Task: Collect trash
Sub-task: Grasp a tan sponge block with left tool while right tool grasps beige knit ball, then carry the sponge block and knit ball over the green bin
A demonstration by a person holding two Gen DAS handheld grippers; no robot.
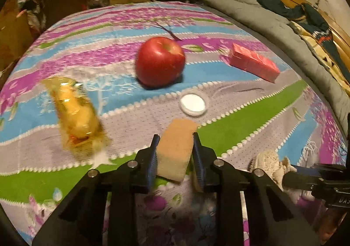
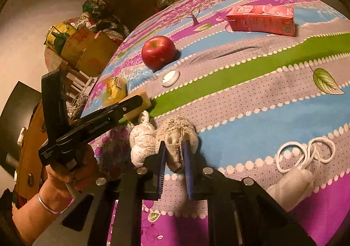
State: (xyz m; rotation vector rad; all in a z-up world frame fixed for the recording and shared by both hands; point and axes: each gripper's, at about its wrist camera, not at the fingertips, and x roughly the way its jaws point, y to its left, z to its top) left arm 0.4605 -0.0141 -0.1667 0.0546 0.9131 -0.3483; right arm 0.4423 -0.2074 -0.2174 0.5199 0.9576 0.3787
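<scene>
My left gripper [image 1: 175,138] is shut on a tan sponge block [image 1: 176,147] that lies on the patterned cloth; its blue pads press both long sides. From the right wrist view the same gripper [image 2: 140,101] shows at the left, clamped on the sponge [image 2: 140,107], with a hand [image 2: 65,171] holding it. My right gripper [image 2: 174,147] is shut on a crumpled off-white cloth wad [image 2: 172,134], pinching its nearer fold. That wad [image 1: 269,160] also shows at the lower right of the left wrist view.
On the cloth lie a red apple [image 1: 159,61], a pink carton [image 1: 253,63], a white round lid [image 1: 193,103], a yellow wrapped packet [image 1: 74,110] and a white looped cord [image 2: 304,154]. Cardboard boxes [image 2: 87,53] stand beyond the far edge, grey bedding [image 1: 251,13] at the right.
</scene>
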